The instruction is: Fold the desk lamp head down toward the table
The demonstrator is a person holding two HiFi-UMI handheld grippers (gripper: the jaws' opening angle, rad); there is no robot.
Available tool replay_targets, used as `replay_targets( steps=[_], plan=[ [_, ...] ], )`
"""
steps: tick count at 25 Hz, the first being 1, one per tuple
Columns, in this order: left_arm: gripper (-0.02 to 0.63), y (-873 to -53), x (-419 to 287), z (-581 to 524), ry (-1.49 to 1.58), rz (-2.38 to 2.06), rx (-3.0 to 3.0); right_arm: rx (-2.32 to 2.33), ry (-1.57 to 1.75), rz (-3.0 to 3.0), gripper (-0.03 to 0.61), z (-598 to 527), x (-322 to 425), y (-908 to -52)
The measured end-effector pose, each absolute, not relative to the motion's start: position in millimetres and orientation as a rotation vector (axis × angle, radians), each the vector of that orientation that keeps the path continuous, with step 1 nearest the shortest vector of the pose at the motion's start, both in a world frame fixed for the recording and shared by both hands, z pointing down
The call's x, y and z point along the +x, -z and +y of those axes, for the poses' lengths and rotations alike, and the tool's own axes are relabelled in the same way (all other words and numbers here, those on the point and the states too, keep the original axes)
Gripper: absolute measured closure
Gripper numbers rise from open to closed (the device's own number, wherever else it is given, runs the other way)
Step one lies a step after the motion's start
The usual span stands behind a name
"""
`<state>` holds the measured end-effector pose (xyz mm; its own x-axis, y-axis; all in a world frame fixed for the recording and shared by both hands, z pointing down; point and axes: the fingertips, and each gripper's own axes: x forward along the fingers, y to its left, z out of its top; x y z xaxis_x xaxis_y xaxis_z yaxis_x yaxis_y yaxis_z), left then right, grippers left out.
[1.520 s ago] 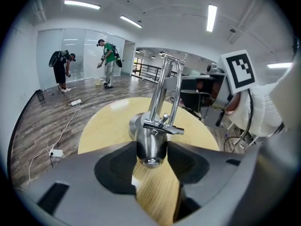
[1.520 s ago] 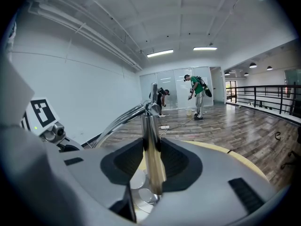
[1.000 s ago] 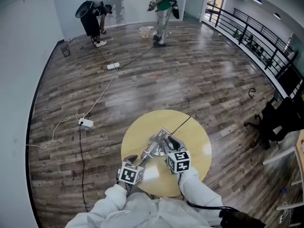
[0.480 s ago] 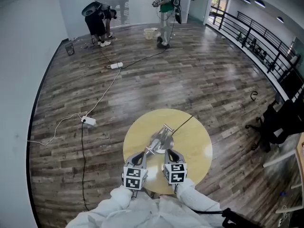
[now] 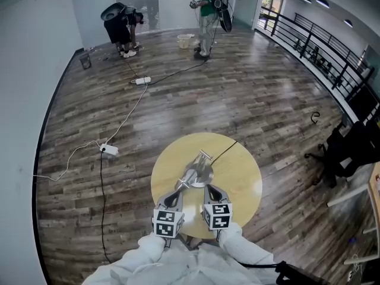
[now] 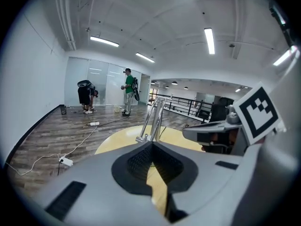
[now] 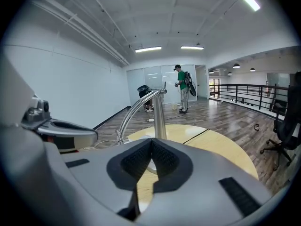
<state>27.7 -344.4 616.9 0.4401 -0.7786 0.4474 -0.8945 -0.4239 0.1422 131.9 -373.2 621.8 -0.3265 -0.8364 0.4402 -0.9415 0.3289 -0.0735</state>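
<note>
The left hand-held gripper (image 6: 151,143) has its jaws pressed together, the dark pads meeting at the tip with nothing between them. The right hand-held gripper (image 7: 151,141) is the same. Its jaws have just been closing and now meet, and they too are empty.

The two sit side by side over the near edge of the round yellow bench (image 5: 240,171), both pointing away from the person and slightly downward, with white sleeves (image 5: 144,249) behind them.

The lamp (image 5: 196,172) stands on the bench just beyond both tips, ahead of the gap between the two. It lies a little right of the left one's line and a little left of the right one's. From the right gripper view its chrome post (image 7: 160,119) rises straight ahead. A curved arm (image 7: 133,111) arches from the post's top down toward the left hand-held gripper's side, ending low near the bench. Whether either tip touches the metal cannot be told (they are very close).

A black cord (image 5: 226,151) runs from the lamp across the bench, away from the grippers and to the right. Far ahead, across the wood floor (image 5: 249,94), two people (image 5: 205,10) are by the glass wall.
</note>
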Motion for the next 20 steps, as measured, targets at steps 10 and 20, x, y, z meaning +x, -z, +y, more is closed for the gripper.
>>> replay_targets(
  steps=[10,20],
  plan=[
    [0.614,-602,44,-310,-0.371,-1.428,2.372,1.608,-0.474,-2.341,0.565,-330,140,-609],
    [0.614,-589,38,-234,-0.339,-1.273,2.488,1.746,-0.463,-2.255,0.565,-248,124,-609]
  ],
)
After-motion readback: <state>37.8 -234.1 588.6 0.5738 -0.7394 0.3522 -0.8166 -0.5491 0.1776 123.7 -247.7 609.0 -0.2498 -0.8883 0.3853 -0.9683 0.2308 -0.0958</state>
